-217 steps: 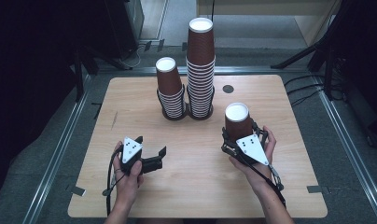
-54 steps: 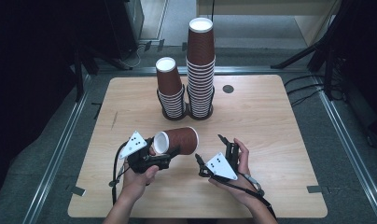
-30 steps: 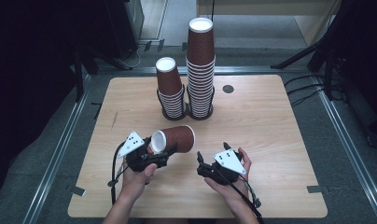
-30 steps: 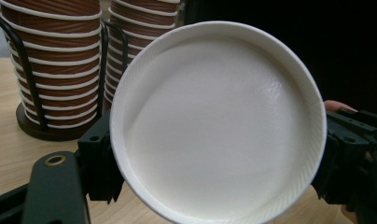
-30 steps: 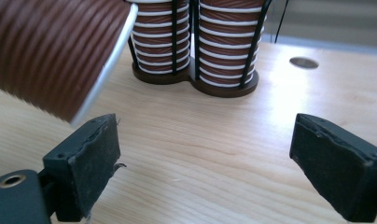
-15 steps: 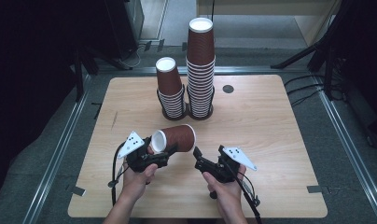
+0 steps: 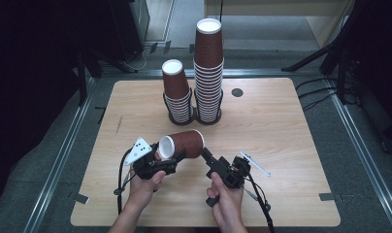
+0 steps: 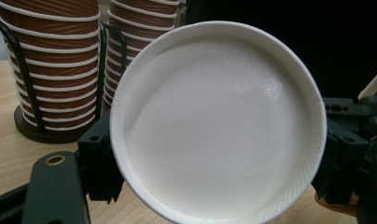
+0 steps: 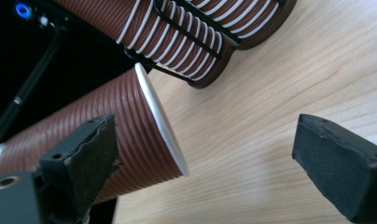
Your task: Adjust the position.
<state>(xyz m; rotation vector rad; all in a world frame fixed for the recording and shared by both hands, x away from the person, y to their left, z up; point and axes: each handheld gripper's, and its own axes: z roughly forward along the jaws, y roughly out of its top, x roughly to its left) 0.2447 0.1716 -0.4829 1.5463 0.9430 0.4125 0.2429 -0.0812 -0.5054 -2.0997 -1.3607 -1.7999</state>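
ribbed paper cup [image 7: 182, 144], matt wooden table [image 7: 281, 126]

Brown paper cup [image 7: 182, 144]: lying on its side above the wooden table [image 7: 291, 145], white inner face toward the left gripper [image 7: 157, 162], which is clamped on that end. Right gripper [image 7: 207, 158]: jaws apart, tips just beside the cup's opposite end; contact cannot be told. Short cup stack [image 7: 177, 92]: in a black wire holder, well beyond the left gripper. Tall cup stack [image 7: 208, 73]: just beside the short one, beyond the right gripper.
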